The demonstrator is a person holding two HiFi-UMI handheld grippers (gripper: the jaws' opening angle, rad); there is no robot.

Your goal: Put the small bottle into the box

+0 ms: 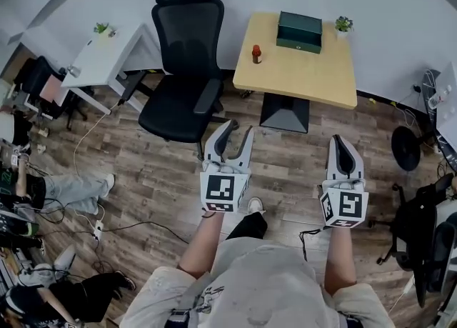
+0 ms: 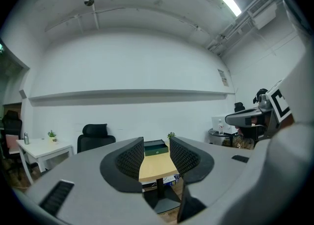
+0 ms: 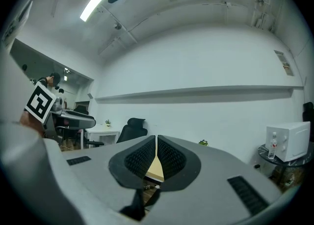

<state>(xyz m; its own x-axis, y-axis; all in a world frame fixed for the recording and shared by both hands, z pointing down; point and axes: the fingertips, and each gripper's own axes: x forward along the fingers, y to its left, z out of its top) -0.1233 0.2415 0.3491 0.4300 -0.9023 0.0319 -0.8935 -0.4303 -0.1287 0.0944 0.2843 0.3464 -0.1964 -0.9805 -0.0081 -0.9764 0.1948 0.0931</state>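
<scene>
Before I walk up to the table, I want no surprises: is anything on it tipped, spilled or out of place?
Nothing stands out. The small bottle stands upright on the wooden table, apart from the green box; the potted plant sits upright at the far corner. No spill shows from here.

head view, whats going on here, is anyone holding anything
A person stands on the wooden floor, back from the yellow table, with a hand-held gripper in each hand, both pointing towards it. The left hand-held gripper has its jaws apart and the right hand-held gripper has them together; neither holds anything. The small bottle stands on the table, apart from the dark green box, and has not yet been picked up.
</scene>
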